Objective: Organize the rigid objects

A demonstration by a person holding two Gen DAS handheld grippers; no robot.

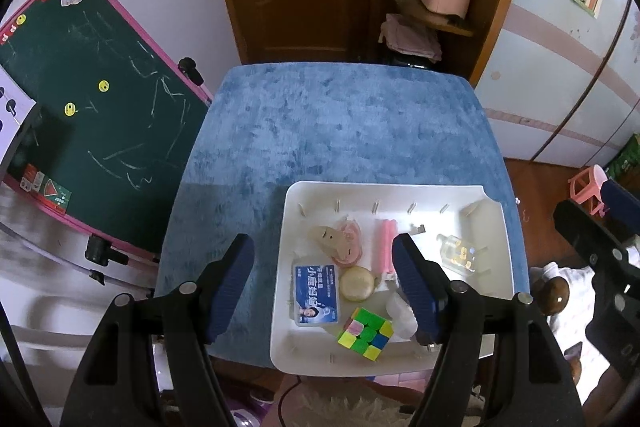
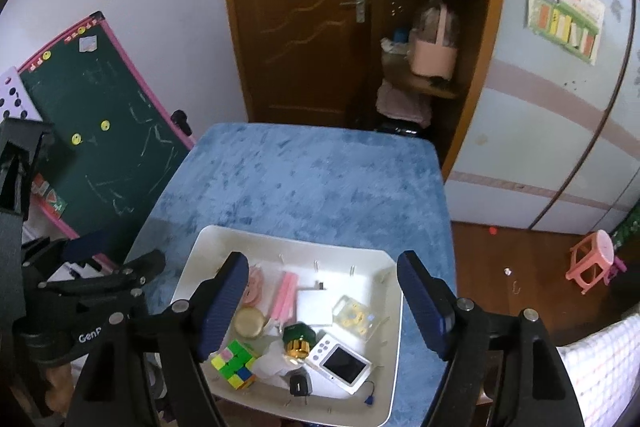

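Left wrist view: my left tool hangs above the bench, jaws apart, nothing between the pads. Under it sits the white tray on the blue cover, at the near edge. In the tray I see a cube at the near side, a blue card box just left of it, a round tin beside the box, a pink stick farther back, a beige and pink toy to its left, and a clear bottle to the right. The right finger hides part of the tray. The right tool shows at the right border; from here I cannot tell how its jaws stand. A chalkboard leans at left.

Right wrist view: my right tool is released, jaws wide, nothing gripped; it hangs over the same tray. Here the tray also shows a white camera at the near right, a green-capped jar touching it, a white card behind, the clear bottle, the cube and the tin. A small black item lies at the near edge; I cannot tell what it is. The left tool's body shows at left.
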